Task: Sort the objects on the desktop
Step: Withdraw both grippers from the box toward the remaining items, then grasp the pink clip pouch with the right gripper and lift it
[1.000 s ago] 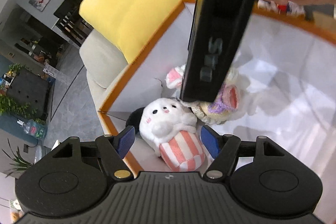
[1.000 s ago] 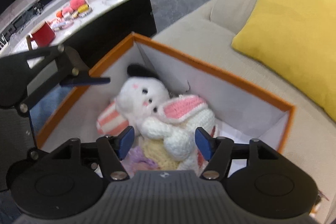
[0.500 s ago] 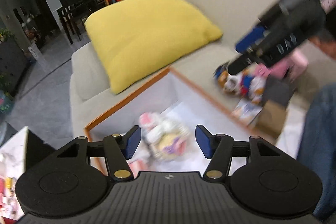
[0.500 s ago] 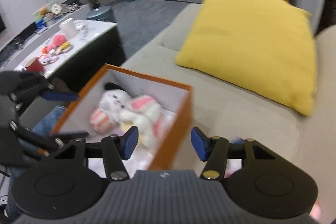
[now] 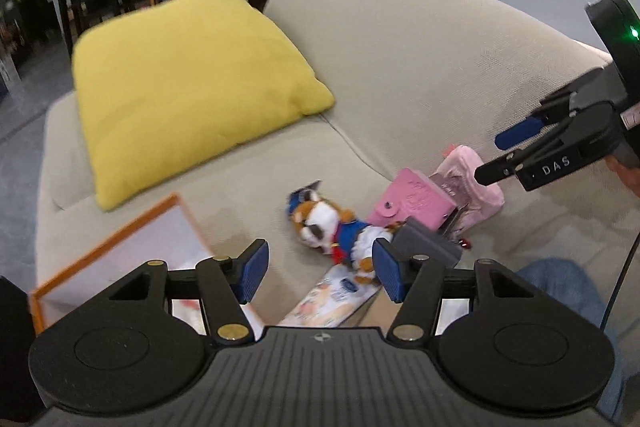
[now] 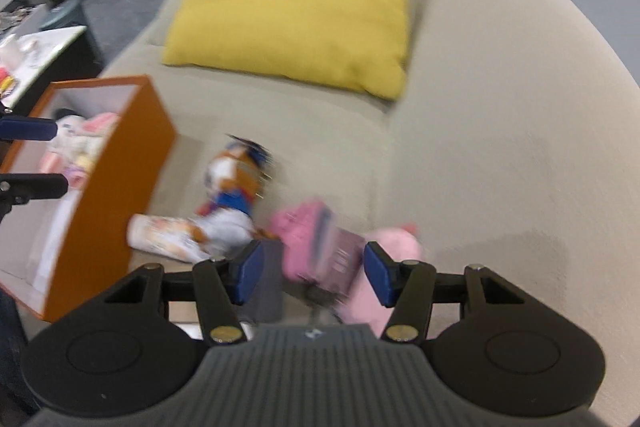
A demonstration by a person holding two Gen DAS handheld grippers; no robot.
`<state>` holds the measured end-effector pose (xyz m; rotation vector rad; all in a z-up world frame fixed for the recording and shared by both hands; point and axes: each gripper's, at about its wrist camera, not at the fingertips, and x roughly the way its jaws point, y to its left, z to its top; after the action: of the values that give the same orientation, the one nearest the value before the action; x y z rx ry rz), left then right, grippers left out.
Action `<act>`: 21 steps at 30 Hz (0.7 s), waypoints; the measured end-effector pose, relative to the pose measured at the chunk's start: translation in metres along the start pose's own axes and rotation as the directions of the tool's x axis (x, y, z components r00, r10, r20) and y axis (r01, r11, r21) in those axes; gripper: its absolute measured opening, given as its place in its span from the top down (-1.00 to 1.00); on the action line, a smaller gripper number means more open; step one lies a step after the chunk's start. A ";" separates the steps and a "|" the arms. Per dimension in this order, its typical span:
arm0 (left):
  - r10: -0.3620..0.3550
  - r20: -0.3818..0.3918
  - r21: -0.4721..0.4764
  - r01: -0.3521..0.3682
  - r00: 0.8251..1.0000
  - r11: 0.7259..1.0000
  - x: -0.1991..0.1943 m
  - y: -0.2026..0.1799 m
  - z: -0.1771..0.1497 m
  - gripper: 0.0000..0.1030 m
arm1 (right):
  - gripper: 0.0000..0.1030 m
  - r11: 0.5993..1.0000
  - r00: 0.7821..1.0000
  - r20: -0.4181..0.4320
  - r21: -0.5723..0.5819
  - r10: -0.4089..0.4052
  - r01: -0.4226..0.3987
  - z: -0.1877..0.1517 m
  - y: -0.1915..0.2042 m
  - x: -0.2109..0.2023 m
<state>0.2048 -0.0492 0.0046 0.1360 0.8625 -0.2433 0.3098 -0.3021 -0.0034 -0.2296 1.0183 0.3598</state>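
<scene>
Left wrist view is showing a beige sofa (image 5: 400, 67) bearing a yellow cushion (image 5: 188, 83) at the back. An orange box (image 5: 120, 239) with white walls is sitting on the seat to the left; in the right wrist view, plush toys (image 6: 80, 143) are lying inside it. A pink wallet (image 5: 412, 203) is leaning against a pink pouch (image 5: 476, 179) on the seat, near the backrest. A tiger plush (image 5: 332, 227) in blue is lying just beside the wallet, partly on a printed packet (image 5: 336, 299), touching a grey block (image 5: 428, 247). The left gripper (image 5: 318, 269) is hovering released, holding nothing, fingers spread before the tiger. The right gripper (image 6: 312, 269) is hovering released above the wallet, which is blurred there.
</scene>
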 end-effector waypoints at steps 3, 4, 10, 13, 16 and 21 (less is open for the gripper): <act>-0.002 -0.024 0.001 0.002 1.000 1.000 0.019 -0.003 0.008 -0.32 | -0.12 0.999 0.999 -0.036 0.032 -0.014 0.015 -0.003 -0.013 0.010; -0.003 -0.032 0.000 0.003 0.999 1.000 0.023 -0.004 0.009 -0.32 | -0.12 0.999 0.999 -0.047 0.036 -0.021 0.023 -0.004 -0.015 0.012; -0.017 -0.066 0.009 0.017 0.998 1.000 0.041 -0.007 0.013 -0.32 | -0.11 0.996 0.990 -0.113 -0.016 -0.086 0.085 -0.009 -0.011 0.044; -0.015 -0.079 0.017 0.016 0.997 1.000 0.048 -0.007 0.011 -0.32 | -0.08 0.993 0.984 -0.135 -0.051 -0.113 0.107 -0.012 -0.007 0.061; -0.007 -0.091 0.018 0.009 0.996 1.000 0.052 -0.006 0.008 -0.32 | -0.02 0.980 0.977 -0.115 -0.111 -0.178 0.165 -0.014 0.001 0.071; 0.005 -0.086 0.020 -0.003 0.996 1.000 0.046 -0.002 0.005 -0.32 | 0.48 0.972 0.970 -0.113 -0.119 -0.214 0.200 -0.011 -0.003 0.065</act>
<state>0.2366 -0.0597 -0.0279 0.1678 0.9452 -0.2440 0.3328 -0.2963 -0.0655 -0.4570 1.0885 0.2116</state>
